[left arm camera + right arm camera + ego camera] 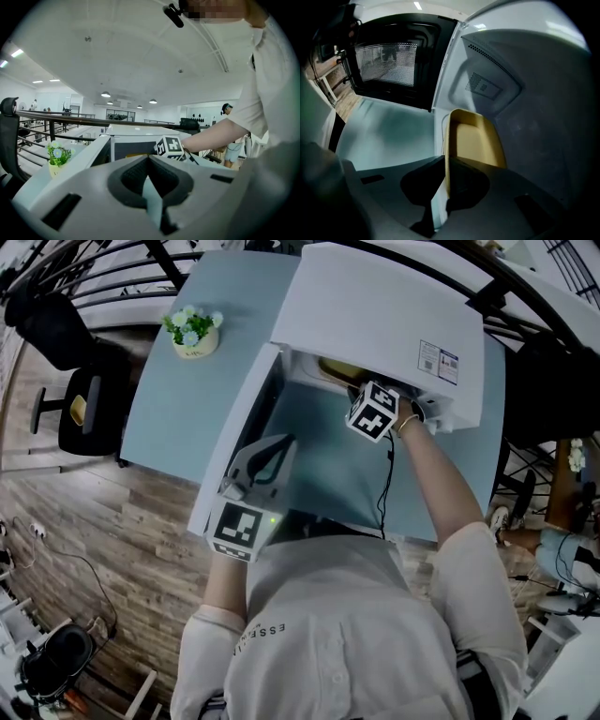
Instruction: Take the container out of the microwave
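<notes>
The right gripper (pixel 446 161) clamps only the near rim of the shallow yellow plastic container (pixel 476 140) inside the open white microwave (pixel 375 315), the left gripper (pixel 150 159) closed and empty, so this one-sided hold could let it tilt or slip when pulled out.

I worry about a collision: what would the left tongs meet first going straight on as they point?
Probably the microwave's open cavity, just left of the cube on the right tongs; depth is unclear.
</notes>
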`<state>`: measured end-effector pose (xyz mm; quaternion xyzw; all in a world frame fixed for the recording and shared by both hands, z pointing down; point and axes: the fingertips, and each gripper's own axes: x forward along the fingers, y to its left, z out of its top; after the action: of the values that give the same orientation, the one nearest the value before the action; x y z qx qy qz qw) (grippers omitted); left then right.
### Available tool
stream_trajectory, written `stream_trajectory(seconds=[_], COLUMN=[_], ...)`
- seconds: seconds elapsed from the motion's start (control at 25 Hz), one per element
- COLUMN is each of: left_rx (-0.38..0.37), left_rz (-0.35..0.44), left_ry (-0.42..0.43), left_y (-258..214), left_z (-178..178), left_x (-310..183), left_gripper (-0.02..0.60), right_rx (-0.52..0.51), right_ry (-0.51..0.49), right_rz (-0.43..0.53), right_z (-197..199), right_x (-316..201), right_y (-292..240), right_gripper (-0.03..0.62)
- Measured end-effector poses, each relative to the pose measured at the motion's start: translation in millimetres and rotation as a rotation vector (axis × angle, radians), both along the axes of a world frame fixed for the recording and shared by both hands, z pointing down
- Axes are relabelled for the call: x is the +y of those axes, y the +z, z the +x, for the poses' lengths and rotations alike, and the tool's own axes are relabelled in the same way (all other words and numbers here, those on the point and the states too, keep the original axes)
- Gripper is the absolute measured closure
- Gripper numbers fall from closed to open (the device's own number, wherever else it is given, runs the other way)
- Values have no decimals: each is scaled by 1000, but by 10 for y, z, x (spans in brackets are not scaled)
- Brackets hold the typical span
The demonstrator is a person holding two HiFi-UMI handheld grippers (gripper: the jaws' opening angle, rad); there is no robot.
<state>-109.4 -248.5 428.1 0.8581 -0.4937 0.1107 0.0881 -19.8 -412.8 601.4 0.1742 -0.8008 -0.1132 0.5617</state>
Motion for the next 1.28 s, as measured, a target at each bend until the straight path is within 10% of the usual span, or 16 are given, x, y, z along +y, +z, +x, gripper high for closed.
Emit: stream_trajectory(seconds=[1.28], left_rx=[-28], left_rz=[123], left_ry=[105], left_y=[-443], left_z=[422], left_x=[330], left_gripper=[588], right_rx=[-565], right_ry=[238], right_rz=[-77], right_z=[325], right_x=[1635], right_y=[-1226], right_gripper=[568])
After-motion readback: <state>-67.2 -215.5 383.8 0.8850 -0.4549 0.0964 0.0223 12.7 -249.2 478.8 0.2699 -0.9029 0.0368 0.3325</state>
